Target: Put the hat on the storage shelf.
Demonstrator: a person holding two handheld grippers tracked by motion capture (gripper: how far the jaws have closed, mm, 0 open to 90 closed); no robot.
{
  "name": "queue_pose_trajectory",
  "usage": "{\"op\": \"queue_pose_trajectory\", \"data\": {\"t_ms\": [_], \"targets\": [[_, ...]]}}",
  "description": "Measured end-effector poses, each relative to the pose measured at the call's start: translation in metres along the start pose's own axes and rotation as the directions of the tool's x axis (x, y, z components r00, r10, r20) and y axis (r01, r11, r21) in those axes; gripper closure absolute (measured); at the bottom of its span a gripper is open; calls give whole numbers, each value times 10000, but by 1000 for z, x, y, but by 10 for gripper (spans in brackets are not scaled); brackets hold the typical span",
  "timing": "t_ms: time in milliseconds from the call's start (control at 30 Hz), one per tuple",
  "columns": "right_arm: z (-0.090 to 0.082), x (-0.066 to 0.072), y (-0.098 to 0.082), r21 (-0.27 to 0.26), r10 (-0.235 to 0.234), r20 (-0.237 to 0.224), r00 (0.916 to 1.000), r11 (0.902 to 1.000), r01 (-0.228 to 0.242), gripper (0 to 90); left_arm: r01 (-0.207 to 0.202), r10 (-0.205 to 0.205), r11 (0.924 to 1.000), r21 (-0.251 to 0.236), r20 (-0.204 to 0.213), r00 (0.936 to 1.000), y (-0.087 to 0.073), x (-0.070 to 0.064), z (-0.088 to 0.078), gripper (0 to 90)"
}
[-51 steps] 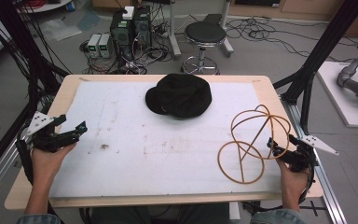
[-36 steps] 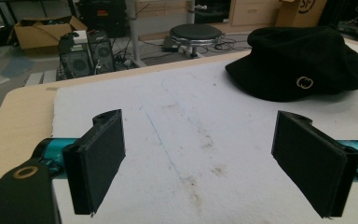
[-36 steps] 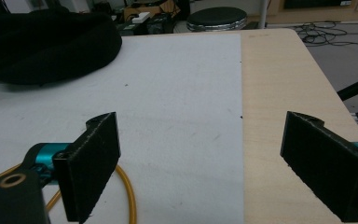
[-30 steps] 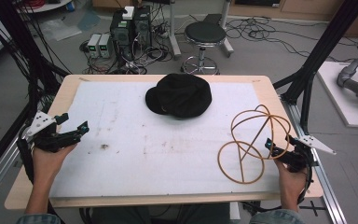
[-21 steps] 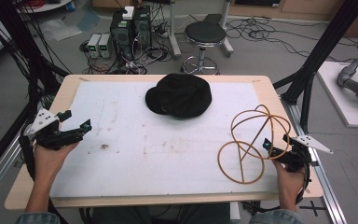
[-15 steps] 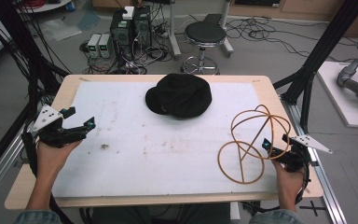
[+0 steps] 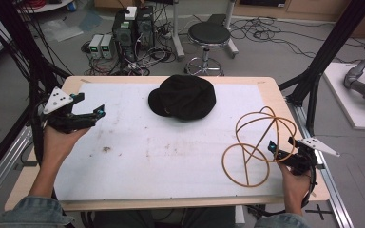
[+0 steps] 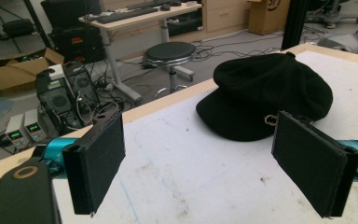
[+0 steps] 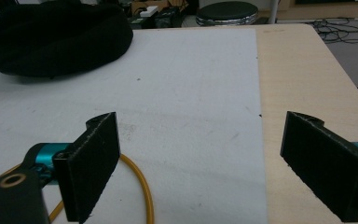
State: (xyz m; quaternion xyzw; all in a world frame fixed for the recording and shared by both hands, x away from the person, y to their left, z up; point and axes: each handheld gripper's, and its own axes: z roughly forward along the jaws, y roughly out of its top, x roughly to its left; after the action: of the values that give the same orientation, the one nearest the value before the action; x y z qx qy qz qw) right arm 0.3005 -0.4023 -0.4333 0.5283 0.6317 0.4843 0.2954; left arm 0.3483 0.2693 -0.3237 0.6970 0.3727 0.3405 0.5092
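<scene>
A black cap (image 7: 183, 96) lies at the far middle of the white mat (image 7: 171, 156). A yellow wire frame of hoops (image 7: 259, 142) stands at the right, partly on the mat. My left gripper (image 7: 91, 105) hangs open over the mat's left edge, well left of the cap, holding nothing. In the left gripper view its jaws (image 8: 209, 168) stand wide apart with the cap (image 8: 270, 93) ahead. My right gripper (image 7: 281, 145) is open at the frame's right side. In the right gripper view the yellow wire (image 9: 144, 196) curves beside its left jaw.
The wooden table (image 7: 271, 90) borders the mat. Behind the table stand a black stool (image 7: 209, 35) and computer boxes (image 7: 133, 23) among floor cables. Black frame posts (image 7: 323, 57) rise at both sides. The mat's middle carries small dark stains (image 7: 107, 148).
My left gripper has risen and moved away from the person, a little toward the cap. The right gripper has crept slightly left toward the wire frame. Cap and frame stay put.
</scene>
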Motion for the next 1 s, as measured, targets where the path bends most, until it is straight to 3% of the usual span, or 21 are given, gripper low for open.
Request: {"op": "queue_pose_trajectory", "data": {"t_ms": [133,567,667,1000], "targets": [[1,0,0,30,-25,9,10000,10000,25,116,-195,193,9998,105,135,9997,10,0,9,176],[1,-1,-1,28,20,-15,10000,10000,-20,116,-266,265,9996,-1,611,9978,36,-1,44,179],[1,-1,-1,40,-5,-12,10000,10000,5,116,-483,462,9985,267,754,9961,43,-3,58,182],[2,1,-2,114,-100,-74,9999,9999,101,116,-728,695,9969,294,1007,9925,61,-10,93,185]]}}
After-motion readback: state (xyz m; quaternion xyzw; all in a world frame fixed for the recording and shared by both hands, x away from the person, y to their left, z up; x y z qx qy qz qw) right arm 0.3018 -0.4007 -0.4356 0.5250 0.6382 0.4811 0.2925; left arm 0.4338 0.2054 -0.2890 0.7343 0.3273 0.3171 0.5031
